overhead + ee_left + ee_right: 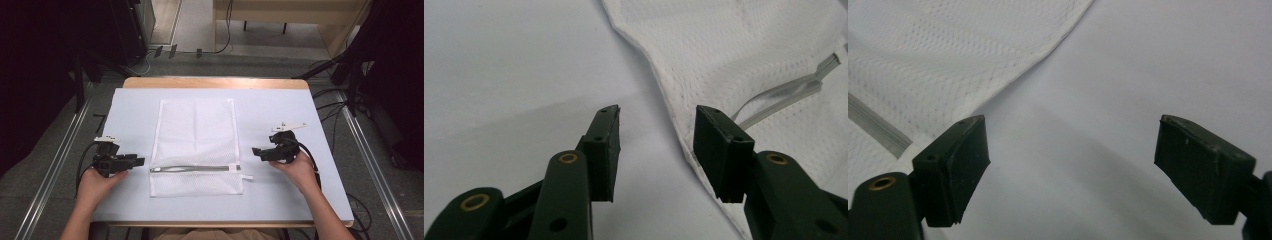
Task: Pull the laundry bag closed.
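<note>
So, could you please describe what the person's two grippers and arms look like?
Both are black two-jaw tools. The left gripper and the right gripper each carry a pale three-cornered plate on top and trail a black cable. In the gripper views the jaws end in flat rectangular black pads on arms with brass-coloured rivets. The forearms are bare, with no sleeves in view.
</note>
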